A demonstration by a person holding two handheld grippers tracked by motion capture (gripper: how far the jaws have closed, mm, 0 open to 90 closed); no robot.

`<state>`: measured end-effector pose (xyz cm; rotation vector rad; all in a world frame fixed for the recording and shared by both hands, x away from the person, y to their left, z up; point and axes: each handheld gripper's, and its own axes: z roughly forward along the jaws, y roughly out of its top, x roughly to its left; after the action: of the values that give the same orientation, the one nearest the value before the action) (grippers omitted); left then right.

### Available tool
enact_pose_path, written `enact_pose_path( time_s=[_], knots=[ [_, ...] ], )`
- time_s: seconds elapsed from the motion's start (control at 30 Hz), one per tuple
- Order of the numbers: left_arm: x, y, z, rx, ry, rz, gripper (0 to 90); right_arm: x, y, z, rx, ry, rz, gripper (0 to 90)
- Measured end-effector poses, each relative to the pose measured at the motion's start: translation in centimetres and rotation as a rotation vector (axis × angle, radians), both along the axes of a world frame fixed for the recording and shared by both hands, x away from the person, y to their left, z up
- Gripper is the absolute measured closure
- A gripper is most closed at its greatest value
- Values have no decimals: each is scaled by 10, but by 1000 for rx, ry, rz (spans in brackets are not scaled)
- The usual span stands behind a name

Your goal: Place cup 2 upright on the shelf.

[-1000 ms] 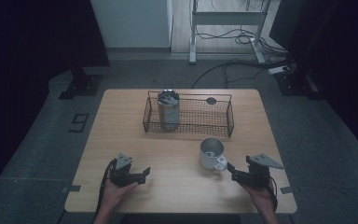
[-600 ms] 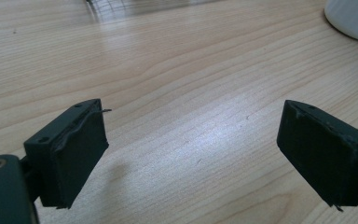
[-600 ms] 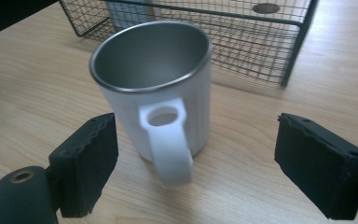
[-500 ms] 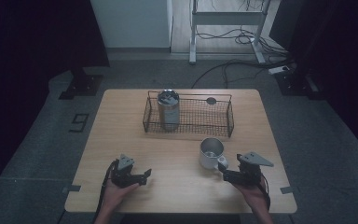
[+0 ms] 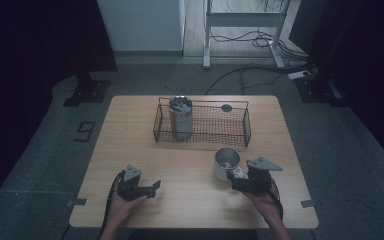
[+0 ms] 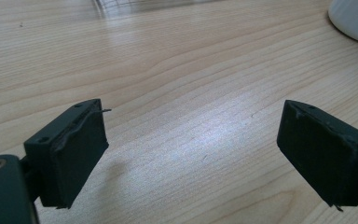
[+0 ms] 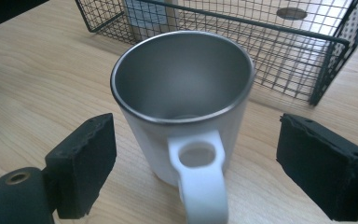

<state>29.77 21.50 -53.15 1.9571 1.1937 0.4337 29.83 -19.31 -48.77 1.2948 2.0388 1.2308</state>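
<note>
Item 1. My right claw: held low over the table toward its near right corner. Jaws spread wide, gripping nothing. In the right gripper view the two black pads stand either side of the mug, apart from its wall on both sides. The grey three-cornered plate sits on top of the claw, and my hand is behind it.

Item 2. Mug: white outside, steel-lined inside, upright on the table right of centre, between the basket and the near edge. Its handle faces my right claw and lies between the open jaws, near the middle of the gap. The inside looks empty as far as the right gripper view shows.

Item 3. My left claw: held low toward the near left corner, well apart from the mug. Jaws wide open, nothing between them; bare wood shows in the gap in the left gripper view. The mug's white base shows at the far right of that view.

Item 4. Wire basket: black, oblong, standing near the far edge of the table, just behind the mug.

Item 5. Metal canister: upright inside the basket, at its left end.

Item 6. Dark round disc: by the basket's far wall; I cannot tell whether it lies in the basket or on the table behind.
</note>
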Motion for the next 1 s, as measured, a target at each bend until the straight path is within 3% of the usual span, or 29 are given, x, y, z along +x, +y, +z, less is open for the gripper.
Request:
enact_pose_path(
  time_s=[0.53,1.0],
  knots=[
    [1,-2,-2,7,17,0,83,20,12,-2,-11,34,42,59],
    [1,-4,-6,13,36,-2,83,37,23,-8,-84,33,66,20]
  ],
)
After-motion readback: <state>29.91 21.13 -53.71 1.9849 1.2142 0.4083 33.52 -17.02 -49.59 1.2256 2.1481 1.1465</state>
